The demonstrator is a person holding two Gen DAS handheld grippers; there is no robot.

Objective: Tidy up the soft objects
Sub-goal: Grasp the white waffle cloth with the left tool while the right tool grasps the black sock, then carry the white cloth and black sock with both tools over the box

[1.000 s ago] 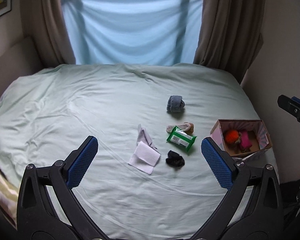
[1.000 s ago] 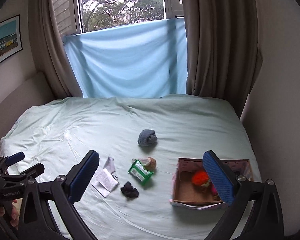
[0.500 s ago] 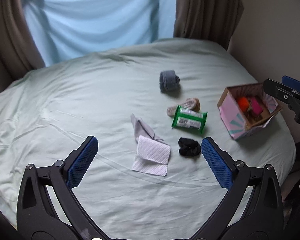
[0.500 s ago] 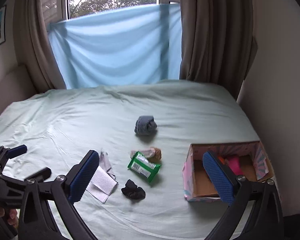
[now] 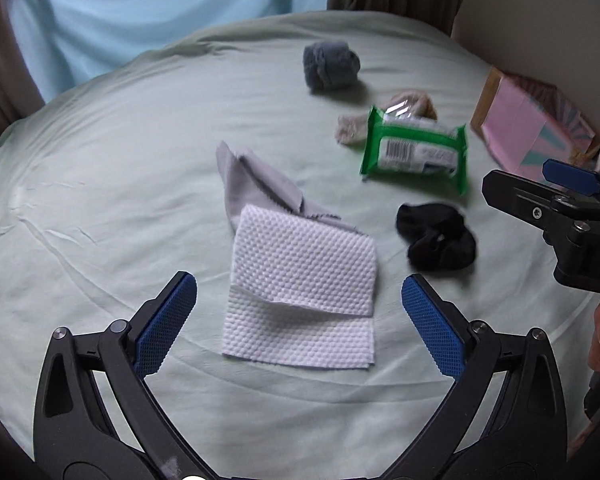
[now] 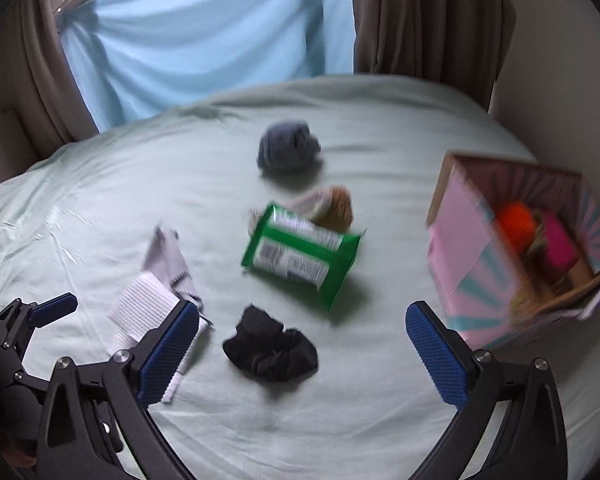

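Note:
On the pale green bed sheet [image 5: 100,200] lie a folded white paper towel [image 5: 304,284], a grey cloth [image 5: 256,184], a black sock [image 5: 436,236], a green wipes pack [image 5: 416,152], a beige sock [image 5: 400,112] and a rolled blue-grey sock [image 5: 330,65]. My left gripper [image 5: 300,320] is open and empty, low over the paper towel. My right gripper [image 6: 304,348] is open and empty, over the black sock [image 6: 270,344]. The wipes pack [image 6: 300,256] lies just beyond it.
A pink cardboard box [image 6: 520,248] with orange and pink soft items inside stands at the bed's right edge by the wall; it also shows in the left wrist view [image 5: 528,120]. Brown curtains [image 6: 428,20] and a blue drape [image 6: 204,40] hang behind the bed.
Both grippers have moved forward and down toward the bed. The paper towel and black sock now loom much larger. Both stay open; nothing was picked up.

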